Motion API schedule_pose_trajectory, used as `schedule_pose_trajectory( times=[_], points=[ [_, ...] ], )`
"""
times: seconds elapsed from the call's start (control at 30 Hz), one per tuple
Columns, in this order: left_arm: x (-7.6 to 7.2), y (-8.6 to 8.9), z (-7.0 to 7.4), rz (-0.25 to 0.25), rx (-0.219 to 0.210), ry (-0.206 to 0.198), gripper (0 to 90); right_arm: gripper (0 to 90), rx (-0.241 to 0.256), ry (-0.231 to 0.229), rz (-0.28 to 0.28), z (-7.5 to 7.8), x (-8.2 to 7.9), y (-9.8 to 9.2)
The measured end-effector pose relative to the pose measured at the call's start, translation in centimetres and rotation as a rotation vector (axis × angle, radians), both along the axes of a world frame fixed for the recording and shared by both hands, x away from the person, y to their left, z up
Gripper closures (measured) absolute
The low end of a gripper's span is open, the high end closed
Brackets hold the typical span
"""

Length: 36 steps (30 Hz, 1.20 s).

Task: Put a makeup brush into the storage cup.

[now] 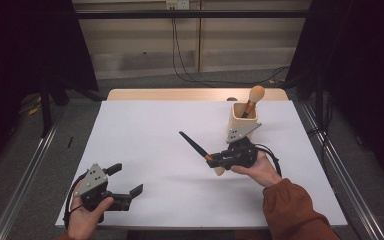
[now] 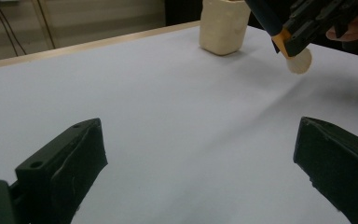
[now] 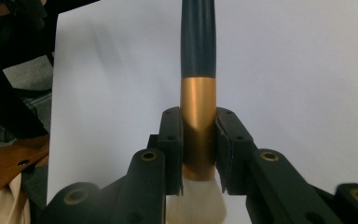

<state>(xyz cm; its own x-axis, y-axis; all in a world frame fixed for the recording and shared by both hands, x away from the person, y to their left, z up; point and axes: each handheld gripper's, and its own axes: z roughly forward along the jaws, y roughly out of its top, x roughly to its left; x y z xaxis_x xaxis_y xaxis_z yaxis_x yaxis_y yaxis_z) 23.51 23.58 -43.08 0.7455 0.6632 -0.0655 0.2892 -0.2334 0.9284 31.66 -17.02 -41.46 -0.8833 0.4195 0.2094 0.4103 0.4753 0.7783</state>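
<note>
Well, from where I stood:
Tabletop (image 1: 145, 145): was covered in white, with a bare wooden strip along its far edge.
Cup (image 1: 243, 122): a cream holder stood upright near the far right corner; a second brush (image 1: 253, 98) with a rounded pale head stuck out of it.
Left gripper (image 1: 127, 181): rested low by the near left corner, jaws spread wide with nothing between them.
Right gripper (image 1: 215, 159): was held above the tabletop just in front of the cup, jaws clamped on the brush's gold collar.
Makeup brush (image 1: 196, 147): was gripped crosswise, its dark handle pointing up and left toward the far edge, pale bristles hanging at the near end.
</note>
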Motion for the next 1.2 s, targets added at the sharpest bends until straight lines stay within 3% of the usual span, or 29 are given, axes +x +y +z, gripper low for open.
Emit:
schedule_pose_trajectory(
  times=[0.27,0.77,1.2],
  points=[
    [0.1,-1.4,0.4,-0.044,0.012,0.000,2.0,74.1,-0.039,0.008,0.056,-0.2,-0.2,0.6],
    [1.1,-3.5,1.2,-0.113,0.063,0.016,2.0,74.1,-0.161,0.050,0.152,-0.7,0.0,2.2],
    [1.3,-4.7,1.4,-0.167,0.100,0.026,2.0,74.1,-0.218,0.031,0.241,-0.2,-0.9,3.9]
  ],
)
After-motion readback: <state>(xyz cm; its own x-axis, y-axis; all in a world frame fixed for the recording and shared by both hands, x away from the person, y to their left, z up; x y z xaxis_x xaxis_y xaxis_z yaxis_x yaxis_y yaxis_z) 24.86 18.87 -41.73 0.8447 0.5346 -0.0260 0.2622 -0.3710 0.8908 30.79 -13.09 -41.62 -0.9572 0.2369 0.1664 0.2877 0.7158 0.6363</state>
